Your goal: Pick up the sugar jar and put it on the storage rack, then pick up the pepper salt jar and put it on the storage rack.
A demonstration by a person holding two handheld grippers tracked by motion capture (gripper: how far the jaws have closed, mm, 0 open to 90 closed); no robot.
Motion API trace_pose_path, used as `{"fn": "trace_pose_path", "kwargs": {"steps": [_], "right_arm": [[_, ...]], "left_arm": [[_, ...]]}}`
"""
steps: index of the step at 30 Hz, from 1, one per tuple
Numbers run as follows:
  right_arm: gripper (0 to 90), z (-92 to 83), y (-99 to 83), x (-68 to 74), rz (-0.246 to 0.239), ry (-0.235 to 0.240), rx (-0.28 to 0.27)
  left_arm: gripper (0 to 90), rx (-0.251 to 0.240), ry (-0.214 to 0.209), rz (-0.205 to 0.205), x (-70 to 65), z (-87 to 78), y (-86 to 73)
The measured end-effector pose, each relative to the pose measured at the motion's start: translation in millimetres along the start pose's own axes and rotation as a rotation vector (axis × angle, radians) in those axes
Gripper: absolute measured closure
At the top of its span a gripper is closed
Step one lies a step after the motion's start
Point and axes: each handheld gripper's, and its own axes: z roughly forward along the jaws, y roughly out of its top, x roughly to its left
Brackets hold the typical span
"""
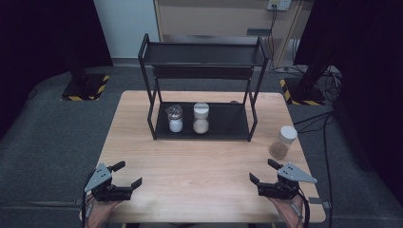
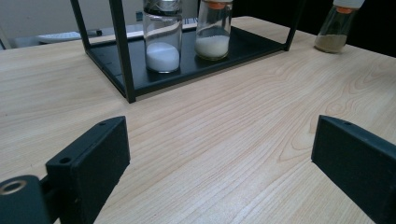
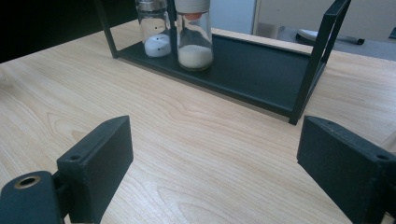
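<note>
**Both grippers waiting, loose jar not yet fetched**

My left gripper (image 1: 127, 175) hovered over bare table (image 1: 199, 161), jaws spread wide, holding nothing. My right gripper (image 1: 264, 173) was equally wide and empty. The brown-powder jar (image 1: 283, 142) stood just ahead of its fingers, outside the black rack (image 1: 202, 135). I judged reaching for it came next.

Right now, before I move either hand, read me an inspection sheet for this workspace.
Surface: wooden table, bare at the near side.
Job's things: two jars stand side by side on the black rack's lower shelf; a third jar stands on the table to the rack's right.
Clutter: nothing seen.
Grippers: left gripper and right gripper open, holding nothing.
Cables: black leads on the floor at right.
Surroundings: grey carpet, dark curtains.
</note>
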Motion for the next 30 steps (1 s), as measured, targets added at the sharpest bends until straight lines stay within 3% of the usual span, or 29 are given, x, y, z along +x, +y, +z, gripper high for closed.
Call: {"fn": "trace_pose_path", "kwargs": {"steps": [30], "right_arm": [[10.3, -6.1, -1.0, 2.3, 0.006, -0.01, -0.021]], "left_arm": [[3.4, 0.001, -0.001, -0.001, 0.2, -0.2, 0.1]]}}
